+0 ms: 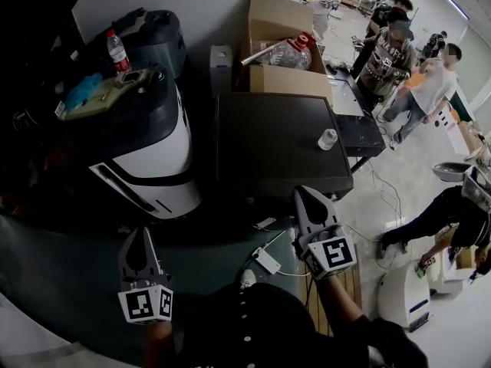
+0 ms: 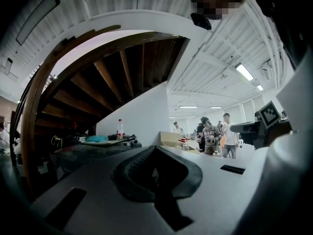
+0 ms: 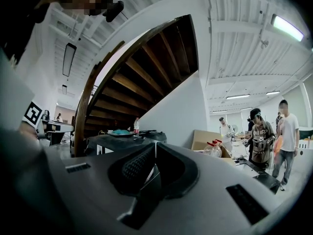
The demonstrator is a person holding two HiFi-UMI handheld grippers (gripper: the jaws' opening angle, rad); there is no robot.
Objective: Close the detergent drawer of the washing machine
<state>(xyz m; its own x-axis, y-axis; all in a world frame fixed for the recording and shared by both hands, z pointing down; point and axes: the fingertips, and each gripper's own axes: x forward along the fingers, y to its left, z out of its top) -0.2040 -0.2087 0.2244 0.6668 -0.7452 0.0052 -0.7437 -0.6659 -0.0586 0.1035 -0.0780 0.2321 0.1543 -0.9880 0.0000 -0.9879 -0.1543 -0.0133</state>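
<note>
Drawer impossible to pick out on dark washer [image 1: 268,140], mid-frame just ahead of left gripper [image 1: 142,234] and right gripper [image 1: 304,192], both clenched on nothing, with white cup [image 1: 327,139] on top and box [image 1: 272,14] behind holding jug [image 1: 288,52].

Person holds both grippers out level, pointing forward. The left gripper [image 1: 142,240] sits close to the chest. The right gripper [image 1: 305,195] is thrust farther ahead on a dark-sleeved right arm [image 1: 347,311]. Both sets of jaws are pressed together (nothing caught between either pair).
</note>
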